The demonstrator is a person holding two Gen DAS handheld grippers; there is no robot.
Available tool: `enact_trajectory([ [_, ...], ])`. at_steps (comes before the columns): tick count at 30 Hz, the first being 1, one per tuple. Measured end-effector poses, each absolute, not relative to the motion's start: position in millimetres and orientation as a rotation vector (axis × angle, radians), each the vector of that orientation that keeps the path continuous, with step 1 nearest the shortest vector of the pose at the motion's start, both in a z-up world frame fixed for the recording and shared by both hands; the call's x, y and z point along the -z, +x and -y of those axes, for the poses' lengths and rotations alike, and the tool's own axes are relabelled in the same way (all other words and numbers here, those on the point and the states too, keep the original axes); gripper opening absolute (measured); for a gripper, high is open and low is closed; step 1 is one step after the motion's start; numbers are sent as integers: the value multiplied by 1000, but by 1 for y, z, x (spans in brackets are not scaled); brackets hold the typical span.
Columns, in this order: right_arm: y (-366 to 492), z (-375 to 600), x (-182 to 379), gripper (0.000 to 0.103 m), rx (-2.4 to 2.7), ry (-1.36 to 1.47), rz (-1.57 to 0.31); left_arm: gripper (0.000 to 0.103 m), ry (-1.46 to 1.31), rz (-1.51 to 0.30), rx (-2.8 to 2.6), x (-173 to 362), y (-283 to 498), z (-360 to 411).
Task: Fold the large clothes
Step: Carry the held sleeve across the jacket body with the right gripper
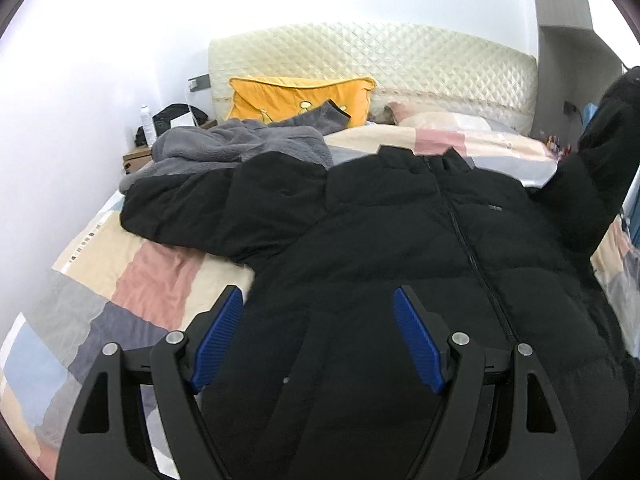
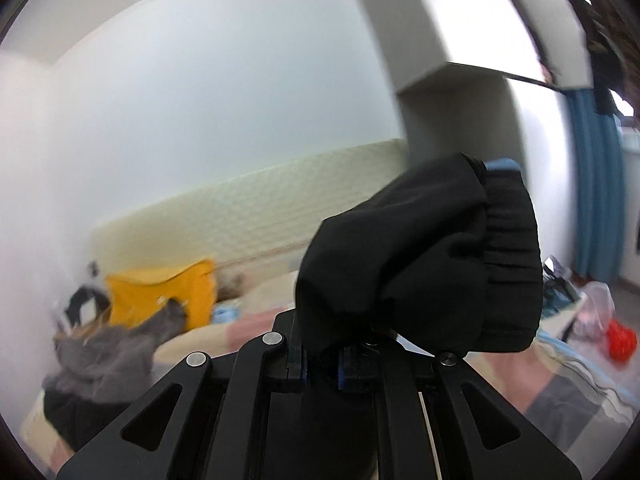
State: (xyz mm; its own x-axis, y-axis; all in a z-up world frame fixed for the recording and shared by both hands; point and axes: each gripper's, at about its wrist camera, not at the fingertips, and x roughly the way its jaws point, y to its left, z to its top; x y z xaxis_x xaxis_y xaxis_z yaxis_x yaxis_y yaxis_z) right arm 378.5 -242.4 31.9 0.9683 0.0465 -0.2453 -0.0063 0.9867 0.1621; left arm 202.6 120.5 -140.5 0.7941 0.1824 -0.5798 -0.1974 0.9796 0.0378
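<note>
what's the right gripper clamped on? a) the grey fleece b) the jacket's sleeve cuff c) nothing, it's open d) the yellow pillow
b: in the right wrist view the right gripper is closed on the black jacket's sleeve cuff, lifted above the bed; the yellow pillow and grey fleece lie untouched.

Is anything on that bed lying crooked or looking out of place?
Yes. The black jacket lies flat, but one sleeve sticks up off the bed, pinched in the right claw. A grey fleece lies crumpled beside it, partly under the jacket's other sleeve.
</note>
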Motion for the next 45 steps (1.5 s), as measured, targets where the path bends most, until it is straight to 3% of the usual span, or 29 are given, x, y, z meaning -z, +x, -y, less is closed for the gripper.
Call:
enact_trajectory([
  [7,385,104,-8,7,-228,40,-309,78,-84,-623,-180,138,191,-140],
  [18,390,-45,92,7,-394,-86,-488,78,13,-565,-285,136,187,-187],
  [27,382,-112,200,9,-361,-332,-642,78,-142,-569,-309,144,189,-225],
  [32,376,-116,228,11,-359,-434,-680,78,-192,-579,-310,152,195,-237],
  [36,373,-115,225,29,-417,-426,-718,78,-203,-601,-293,159,202,-237],
  [38,361,-120,222,45,-429,-437,-702,78,-199,-608,-282,160,204,-233],
  [40,352,-112,214,70,-456,-429,-677,78,-200,-611,-268,161,203,-229],
  [45,326,-74,184,72,-526,-369,-617,78,-218,-624,-207,163,203,-217],
])
